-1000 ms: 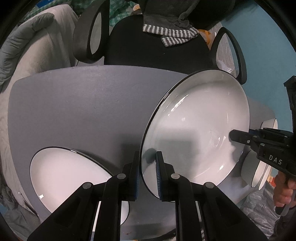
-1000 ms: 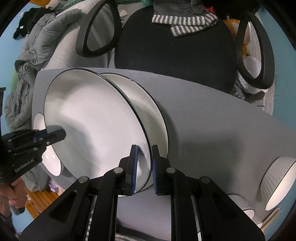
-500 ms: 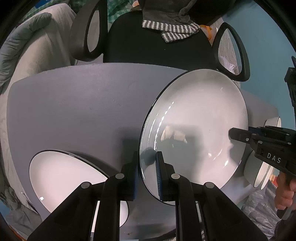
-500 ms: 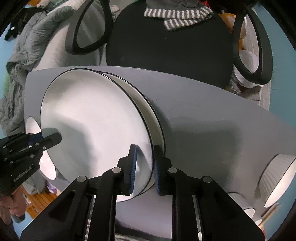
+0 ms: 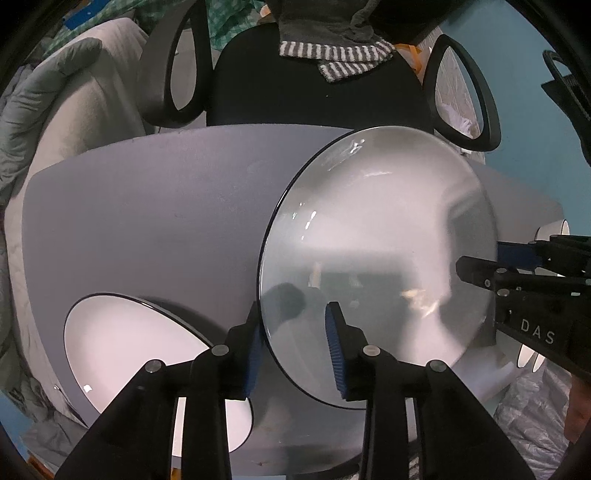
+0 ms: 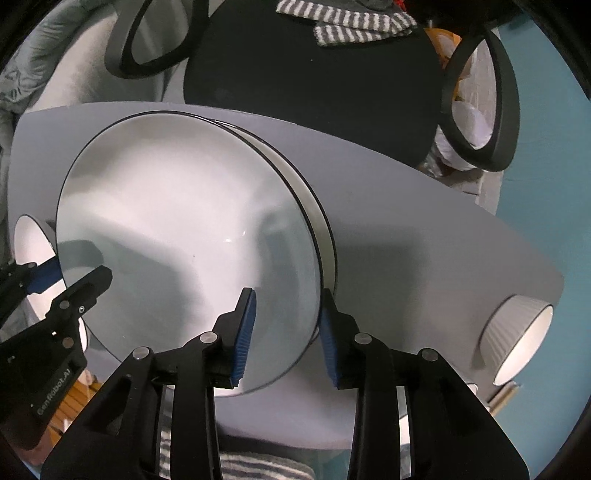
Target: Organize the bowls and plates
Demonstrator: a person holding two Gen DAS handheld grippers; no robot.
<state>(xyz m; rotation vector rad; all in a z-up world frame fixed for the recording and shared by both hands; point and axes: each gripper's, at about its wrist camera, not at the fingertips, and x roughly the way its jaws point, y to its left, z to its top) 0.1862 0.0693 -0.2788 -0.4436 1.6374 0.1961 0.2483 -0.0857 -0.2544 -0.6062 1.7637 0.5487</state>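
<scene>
Two grippers flank one big white plate [image 5: 376, 236] with a thin black rim, on a grey table [image 5: 147, 221]. Its face is up, tilted a little, and it sits on top of a second, matching plate [image 6: 317, 218] whose rim peeks out at its right edge in the right wrist view. The plate is round, so it has no long axis to call.

Left gripper [image 5: 293, 343]: jaws opening, rim of the top plate between the blue pads. The pads [image 5: 334, 347] stand apart from the rim — no clamp visible, plate looks let go. Right gripper [image 6: 284, 332]: same story on the opposite edge, jaws opening, rim in the gap, pads [image 6: 243, 332] clear of the surface.

Relative to the top plate:
- another white plate [image 5: 147, 369] lies flat on the table just beyond the left gripper's side, partly under its fingers
- a ribbed white bowl [image 6: 517, 339] sits tipped on its side, well apart on the right gripper's side, near the table edge
- more white bowls [image 5: 550, 229] show behind the right gripper in the left wrist view — count unclear
- a black office chair [image 6: 314, 74] stands past the far table edge, with a striped cloth [image 6: 351, 26] on it

A bit of the person's hand [image 5: 576, 406] shows under the right gripper's body.
</scene>
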